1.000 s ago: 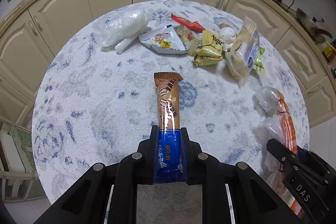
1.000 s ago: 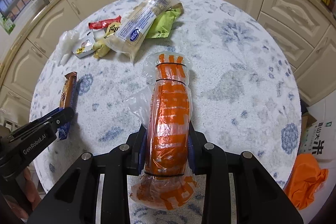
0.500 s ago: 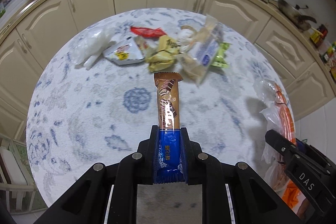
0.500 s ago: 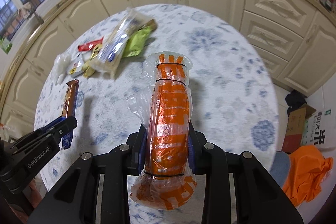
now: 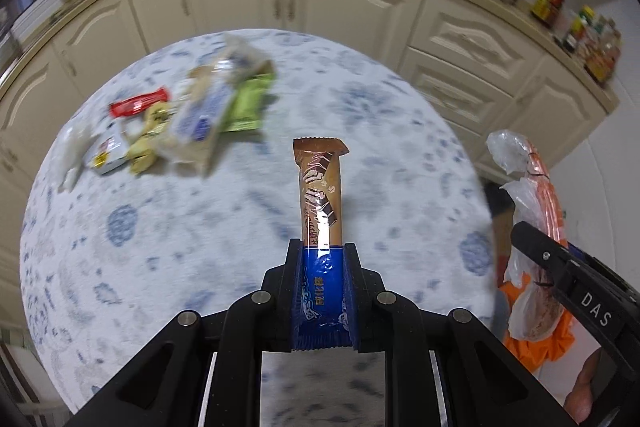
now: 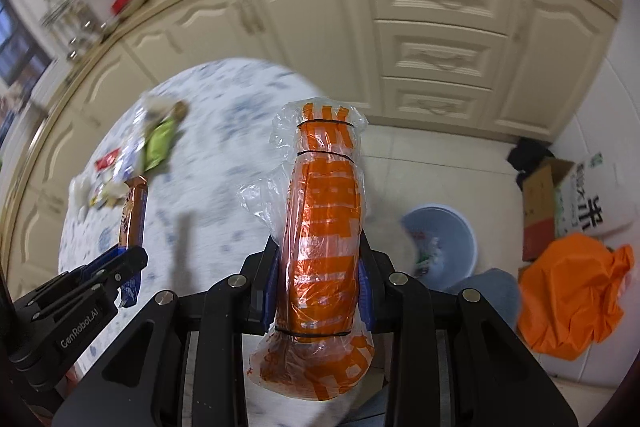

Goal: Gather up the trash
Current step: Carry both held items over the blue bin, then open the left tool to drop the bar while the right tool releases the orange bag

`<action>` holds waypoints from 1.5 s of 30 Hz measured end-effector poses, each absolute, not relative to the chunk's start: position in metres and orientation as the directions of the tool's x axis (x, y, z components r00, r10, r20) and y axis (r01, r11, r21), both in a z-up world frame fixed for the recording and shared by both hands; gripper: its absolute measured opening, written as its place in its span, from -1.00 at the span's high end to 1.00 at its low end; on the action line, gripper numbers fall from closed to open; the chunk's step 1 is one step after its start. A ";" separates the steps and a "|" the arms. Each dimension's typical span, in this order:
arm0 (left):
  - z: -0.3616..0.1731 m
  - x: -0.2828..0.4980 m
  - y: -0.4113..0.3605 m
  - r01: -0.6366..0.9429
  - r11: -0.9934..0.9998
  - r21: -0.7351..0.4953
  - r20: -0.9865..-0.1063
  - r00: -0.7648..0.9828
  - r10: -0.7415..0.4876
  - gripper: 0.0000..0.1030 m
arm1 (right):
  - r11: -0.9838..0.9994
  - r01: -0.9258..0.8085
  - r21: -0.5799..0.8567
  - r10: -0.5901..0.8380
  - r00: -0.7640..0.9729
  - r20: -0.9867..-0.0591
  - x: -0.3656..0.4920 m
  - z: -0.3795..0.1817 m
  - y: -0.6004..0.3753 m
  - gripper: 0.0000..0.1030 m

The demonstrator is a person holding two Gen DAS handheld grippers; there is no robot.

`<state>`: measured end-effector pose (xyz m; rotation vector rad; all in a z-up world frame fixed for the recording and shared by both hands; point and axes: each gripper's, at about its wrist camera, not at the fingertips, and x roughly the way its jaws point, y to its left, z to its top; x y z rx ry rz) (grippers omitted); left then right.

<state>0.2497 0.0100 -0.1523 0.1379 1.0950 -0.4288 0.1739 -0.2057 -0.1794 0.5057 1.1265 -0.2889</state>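
- Since a second ago both views have swung across the round table (image 5: 168, 251): the pile of litter that sat near the middle of the left wrist view now lies far to the left, the cabinets fill more of both views, and a pale blue waste bin (image 6: 448, 239) on the floor has come into the right wrist view.
- Left on the table: a red wrapper (image 5: 138, 102), a yellow packet (image 5: 150, 131), a clear bread bag with a blue label (image 5: 208, 111) and a green packet (image 5: 248, 103), all bunched together at the far left and blurred. They are still to be collected.
- The left gripper (image 5: 322, 291) is pinched on the blue end of a chocolate bar wrapper (image 5: 320, 191), whose brown end sticks out ahead of the fingers, clear of the tabletop.
- The right gripper (image 6: 320, 291) is clamped around the middle of an orange roll wrapped in clear plastic (image 6: 324, 227) and bound with thin black bands; it too is lifted off the table.
- The bin stands just right of the roll in the right wrist view, beyond the table's edge, with some rubbish already inside, next to a cardboard box (image 6: 540, 203) and an orange bag (image 6: 576, 287).
- My reading: two pieces are in hand and heading for the bin, nothing is dropped yet, and the pile needs at least one more trip.
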 end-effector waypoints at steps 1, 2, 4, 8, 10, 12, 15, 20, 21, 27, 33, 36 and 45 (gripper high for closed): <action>-0.153 0.248 -0.001 0.420 0.902 -0.101 -0.885 0.376 -0.274 0.72 | 0.838 0.491 0.236 0.019 0.408 -0.913 0.167 -0.180 -0.219 0.39; -0.154 0.246 -0.010 0.435 0.895 -0.101 -0.887 0.367 -0.279 0.72 | 0.830 0.506 0.236 0.013 0.406 -0.914 0.163 -0.180 -0.227 0.39; -0.155 0.242 -0.036 0.479 0.872 -0.099 -0.892 0.347 -0.291 0.72 | 0.807 0.541 0.235 -0.003 0.403 -0.915 0.152 -0.182 -0.245 0.39; -0.159 0.236 -0.081 0.536 0.840 -0.082 -0.897 0.327 -0.297 0.72 | 0.754 0.616 0.228 -0.040 0.390 -0.920 0.129 -0.185 -0.284 0.39; -0.163 0.234 -0.106 0.574 0.815 -0.082 -0.901 0.307 -0.306 0.72 | 0.722 0.656 0.221 -0.060 0.377 -0.924 0.115 -0.188 -0.306 0.39; -0.171 0.234 -0.125 0.595 0.800 -0.079 -0.908 0.288 -0.305 0.72 | 0.697 0.685 0.213 -0.077 0.366 -0.927 0.103 -0.191 -0.324 0.39; -0.182 0.235 -0.153 0.619 0.783 -0.063 -0.919 0.270 -0.287 0.72 | 0.653 0.729 0.206 -0.093 0.347 -0.933 0.083 -0.198 -0.351 0.39; -0.204 0.239 -0.201 0.650 0.759 -0.046 -0.936 0.236 -0.259 0.72 | 0.583 0.789 0.194 -0.104 0.309 -0.945 0.055 -0.214 -0.385 0.39; -0.209 0.240 -0.210 0.656 0.754 -0.043 -0.939 0.230 -0.254 0.72 | 0.569 0.799 0.195 -0.100 0.302 -0.948 0.049 -0.219 -0.393 0.39; -0.235 0.245 -0.263 0.685 0.728 -0.021 -0.953 0.206 -0.221 0.72 | 0.516 0.835 0.192 -0.088 0.274 -0.958 0.027 -0.237 -0.420 0.39; -0.258 0.255 -0.303 0.693 0.721 -0.009 -0.962 0.189 -0.195 0.72 | 0.489 0.853 0.182 -0.076 0.249 -0.966 0.018 -0.252 -0.437 0.39; -0.267 0.261 -0.319 0.694 0.720 0.002 -0.964 0.192 -0.182 0.72 | 0.479 0.861 0.174 -0.073 0.236 -0.969 0.015 -0.258 -0.443 0.39; -0.276 0.274 -0.337 0.683 0.731 0.008 -0.971 0.179 -0.157 0.03 | 0.475 0.864 0.169 -0.041 0.213 -0.976 0.016 -0.273 -0.447 0.39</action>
